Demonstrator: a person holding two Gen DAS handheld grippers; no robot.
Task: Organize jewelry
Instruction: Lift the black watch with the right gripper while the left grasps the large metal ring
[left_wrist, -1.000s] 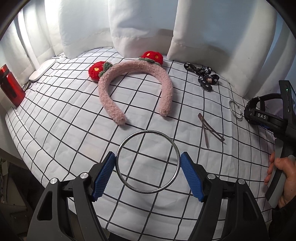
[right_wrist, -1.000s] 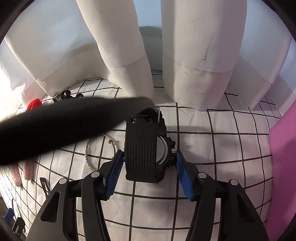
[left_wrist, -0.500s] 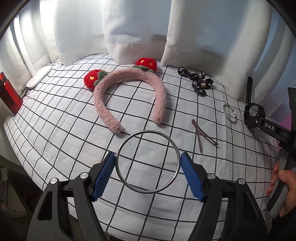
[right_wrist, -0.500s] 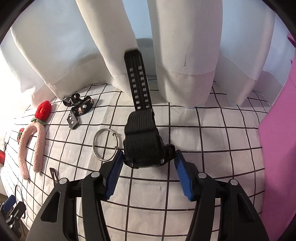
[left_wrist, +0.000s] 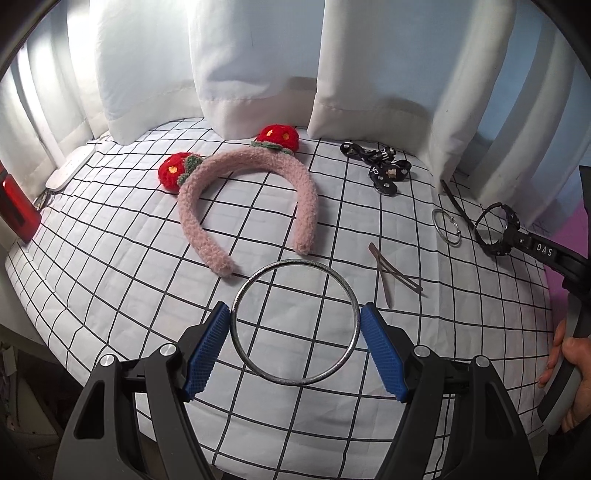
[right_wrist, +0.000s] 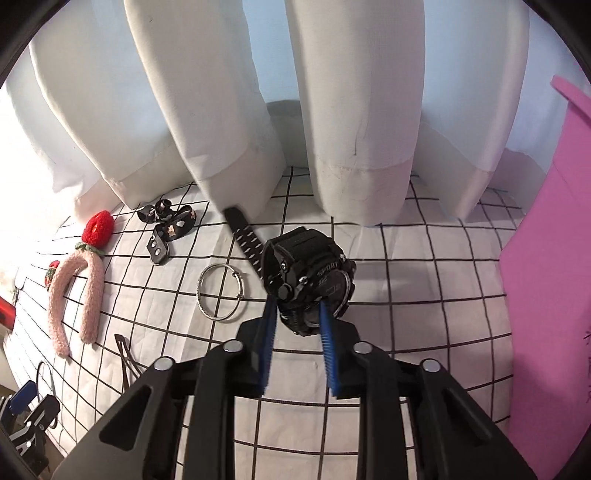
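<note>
My left gripper (left_wrist: 295, 314) is shut on a large silver ring (left_wrist: 295, 261), held flat by its sides above the checked cloth (left_wrist: 110, 266). The jaws of my right gripper (right_wrist: 296, 306) are closing, and the blue pads pinch the strap of a black sport watch (right_wrist: 317, 269). The watch is off the cloth, face tilted up, its free strap trailing back left. The left wrist view shows this watch (left_wrist: 496, 232) at the far right. A pink fuzzy headband (left_wrist: 251, 184) with red strawberries lies at the middle.
A small silver bangle (right_wrist: 219, 291) lies left of the watch. Black hair bands (right_wrist: 166, 229) and brown hair clips (left_wrist: 391, 275) lie nearby. White curtains (left_wrist: 251, 55) close the back. A red object (left_wrist: 14, 210) stands far left, a pink surface (right_wrist: 546, 258) at the right.
The right jaws have narrowed onto the watch strap, and the watch has risen and turned face up. The left gripper still holds the ring; its view has drawn back a little.
</note>
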